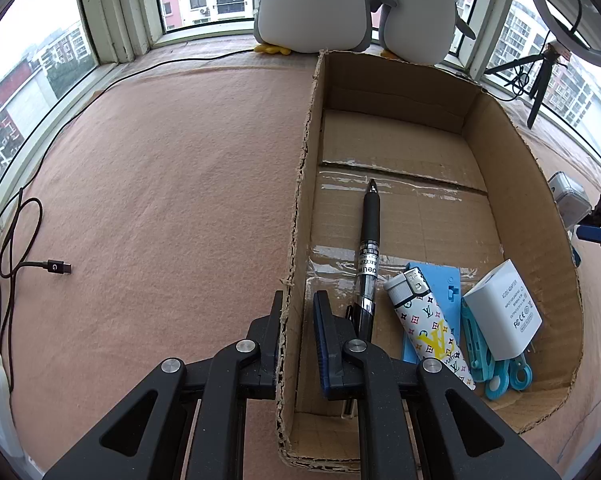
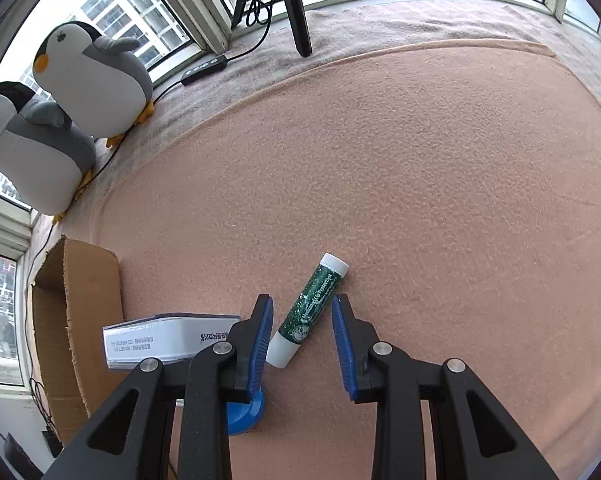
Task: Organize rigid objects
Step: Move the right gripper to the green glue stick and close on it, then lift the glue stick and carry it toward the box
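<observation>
Tube (image 2: pixel 308 310), green with white caps, lies low centre on the pink blanket (image 2: pixel 420 160), right between our right gripper (image 2: pixel 302 332) fingers, spread wide, we judge to take it. Our left gripper (image 1: pixel 298 324), part-open, straddles the cardboard box (image 1: pixel 540 208) wall, likely steadying it; pen (image 1: pixel 368 248), lighter (image 1: pixel 428 332), charger (image 1: pixel 504 312) inside.

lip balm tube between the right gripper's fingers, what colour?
Dark green speckled label on the lip balm tube, white cap and base; it shows best in the right wrist view.
</observation>
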Motion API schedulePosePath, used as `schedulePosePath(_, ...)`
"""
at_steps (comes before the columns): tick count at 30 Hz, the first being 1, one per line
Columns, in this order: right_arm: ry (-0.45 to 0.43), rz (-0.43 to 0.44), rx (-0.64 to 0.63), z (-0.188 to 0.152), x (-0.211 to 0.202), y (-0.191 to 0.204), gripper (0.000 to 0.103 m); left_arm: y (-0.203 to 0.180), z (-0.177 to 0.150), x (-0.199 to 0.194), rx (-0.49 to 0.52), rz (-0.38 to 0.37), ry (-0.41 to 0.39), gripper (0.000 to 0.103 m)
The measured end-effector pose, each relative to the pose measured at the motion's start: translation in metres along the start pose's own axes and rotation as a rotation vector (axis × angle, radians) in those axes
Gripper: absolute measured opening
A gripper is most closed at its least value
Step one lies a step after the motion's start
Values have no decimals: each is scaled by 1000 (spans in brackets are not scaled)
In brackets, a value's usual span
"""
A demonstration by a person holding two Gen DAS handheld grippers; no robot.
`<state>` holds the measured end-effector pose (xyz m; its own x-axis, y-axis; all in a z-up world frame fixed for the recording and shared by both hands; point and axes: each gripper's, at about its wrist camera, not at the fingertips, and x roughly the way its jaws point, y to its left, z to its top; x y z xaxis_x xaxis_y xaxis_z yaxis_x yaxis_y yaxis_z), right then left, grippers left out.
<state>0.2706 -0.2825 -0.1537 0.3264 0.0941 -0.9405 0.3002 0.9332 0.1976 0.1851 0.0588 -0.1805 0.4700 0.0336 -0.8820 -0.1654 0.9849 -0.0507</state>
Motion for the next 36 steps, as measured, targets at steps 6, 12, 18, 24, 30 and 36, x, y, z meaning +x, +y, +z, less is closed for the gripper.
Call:
schedulePosePath(6, 22, -29, -12, 0, 9, -2, 27, 0, 0, 0, -2, -1, 0, 12)
schedulePosePath(12, 30, -54, -60, -2, 9, -4, 17, 0, 0, 1, -1, 1, -1, 12)
schedulePosePath(18, 31, -58, -84, -8, 5, -6, 14, 0, 0, 1, 0, 0, 0, 12)
schedulePosePath(24, 34, -41, -72, -20, 0, -11, 14, 0, 0, 1, -1, 1, -1, 12)
schedulePosePath(30, 28, -12, -45, -36, -10, -21, 14, 0, 0, 1, -1, 1, -1, 12)
schedulePosePath(36, 0, 11, -40, -56, -31, -26, 14, -1, 0, 1, 2, 3, -1, 12)
